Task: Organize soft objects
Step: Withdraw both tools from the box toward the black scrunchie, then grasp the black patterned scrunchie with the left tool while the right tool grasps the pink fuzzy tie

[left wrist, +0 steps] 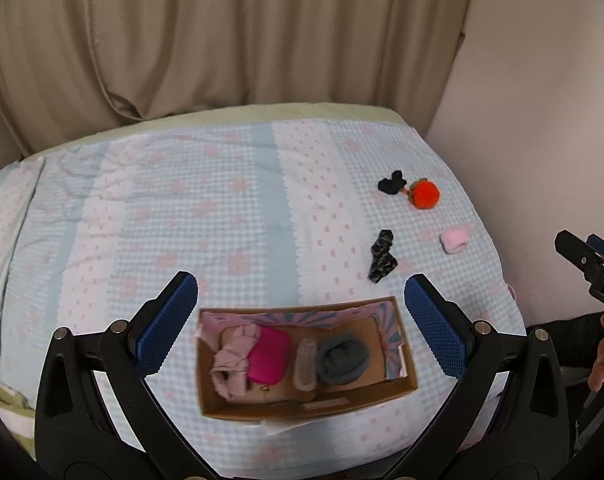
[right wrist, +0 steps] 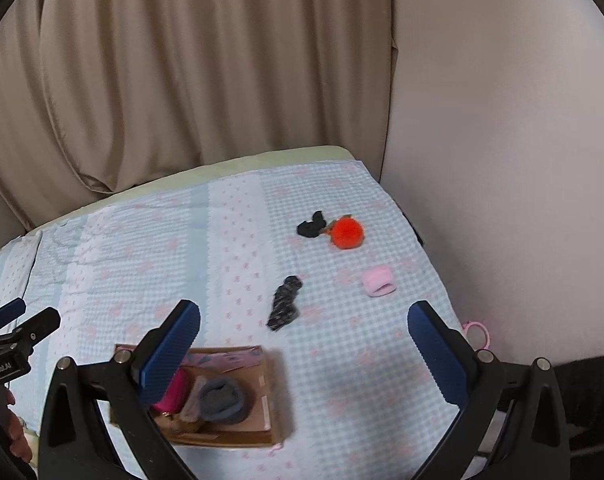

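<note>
A cardboard box (left wrist: 402, 390) (right wrist: 275, 400) sits on the bed and holds a mauve cloth (left wrist: 233, 360), a magenta item (left wrist: 269, 356), a beige item (left wrist: 305, 364) and a grey roll (left wrist: 342, 358) (right wrist: 221, 398). Loose on the bed lie a dark patterned sock (left wrist: 382, 256) (right wrist: 284, 302), a black cloth (left wrist: 392, 183) (right wrist: 312, 225), an orange pom-pom (left wrist: 424, 193) (right wrist: 346, 232) and a pink roll (left wrist: 455, 239) (right wrist: 378, 281). My left gripper (left wrist: 301, 308) is open and empty above the box. My right gripper (right wrist: 304, 334) is open and empty, right of the box.
The bed has a light blue checked cover (left wrist: 181, 216) (right wrist: 141, 260). A beige curtain (left wrist: 221, 32) hangs behind it and a plain wall (right wrist: 502, 160) stands at the right. A pink ring (right wrist: 478, 334) lies at the bed's right edge.
</note>
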Demonstrator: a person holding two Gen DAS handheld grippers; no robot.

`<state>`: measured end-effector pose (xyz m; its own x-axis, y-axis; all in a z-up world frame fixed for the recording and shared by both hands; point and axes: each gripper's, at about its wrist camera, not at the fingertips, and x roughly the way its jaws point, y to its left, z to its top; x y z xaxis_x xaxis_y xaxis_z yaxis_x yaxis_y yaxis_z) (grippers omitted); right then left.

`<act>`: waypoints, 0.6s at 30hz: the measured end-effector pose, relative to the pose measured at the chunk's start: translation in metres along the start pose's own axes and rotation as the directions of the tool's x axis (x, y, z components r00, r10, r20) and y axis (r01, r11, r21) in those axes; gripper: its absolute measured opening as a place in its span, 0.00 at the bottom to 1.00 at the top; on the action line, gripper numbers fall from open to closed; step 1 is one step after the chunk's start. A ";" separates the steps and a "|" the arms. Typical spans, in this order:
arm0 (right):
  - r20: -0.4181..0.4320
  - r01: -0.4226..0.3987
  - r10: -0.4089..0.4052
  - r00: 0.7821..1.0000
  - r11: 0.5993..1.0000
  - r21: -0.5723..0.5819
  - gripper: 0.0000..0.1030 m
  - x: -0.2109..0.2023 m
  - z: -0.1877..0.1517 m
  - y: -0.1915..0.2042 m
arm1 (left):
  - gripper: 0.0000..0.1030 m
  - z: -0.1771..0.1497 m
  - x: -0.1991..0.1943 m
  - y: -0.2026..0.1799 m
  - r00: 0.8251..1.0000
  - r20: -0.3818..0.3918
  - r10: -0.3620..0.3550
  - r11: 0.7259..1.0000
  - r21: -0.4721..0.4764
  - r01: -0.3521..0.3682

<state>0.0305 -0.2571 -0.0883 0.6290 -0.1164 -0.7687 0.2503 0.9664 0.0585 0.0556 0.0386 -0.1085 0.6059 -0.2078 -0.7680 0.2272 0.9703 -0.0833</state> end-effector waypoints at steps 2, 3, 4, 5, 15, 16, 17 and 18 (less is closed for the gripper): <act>-0.012 0.001 -0.001 1.000 1.000 0.001 1.00 0.012 0.006 -0.016 | 1.00 0.007 0.014 -0.014 1.000 -0.022 0.002 1.000 -0.002 -0.002; -0.018 0.001 -0.001 1.000 1.000 0.001 1.00 0.019 0.011 -0.026 | 1.00 0.010 0.022 -0.021 0.999 -0.035 -0.002 1.000 -0.006 0.002; -0.024 0.000 0.000 1.000 1.000 0.001 1.00 0.027 0.017 -0.037 | 1.00 0.014 0.032 -0.031 0.999 -0.053 -0.008 1.000 -0.011 0.007; -0.030 0.000 0.000 1.000 1.000 0.000 1.00 0.035 0.022 -0.045 | 1.00 0.017 0.039 -0.037 0.998 -0.063 -0.010 1.000 -0.012 0.009; -0.154 -0.037 0.030 0.988 0.998 -0.046 1.00 0.136 0.051 -0.119 | 0.99 0.042 0.149 -0.110 0.980 -0.192 -0.057 0.996 -0.077 0.043; -0.169 -0.045 0.035 0.985 0.997 -0.058 1.00 0.151 0.051 -0.125 | 0.98 0.044 0.167 -0.118 0.976 -0.207 -0.064 0.995 -0.084 0.047; -0.182 -0.053 0.039 0.983 0.996 -0.069 1.00 0.165 0.051 -0.130 | 0.97 0.045 0.178 -0.123 0.974 -0.217 -0.063 0.995 -0.084 0.046; -0.193 -0.060 0.044 0.980 0.995 -0.076 1.00 0.177 0.051 -0.136 | 0.94 0.046 0.196 -0.130 0.970 -0.236 -0.059 0.996 -0.081 0.040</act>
<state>0.1455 -0.4210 -0.2000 0.4858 -0.0273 -0.8736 0.1553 0.9863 0.0556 0.1794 -0.1337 -0.2188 0.3948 -0.2292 -0.8897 0.1887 0.9680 -0.1656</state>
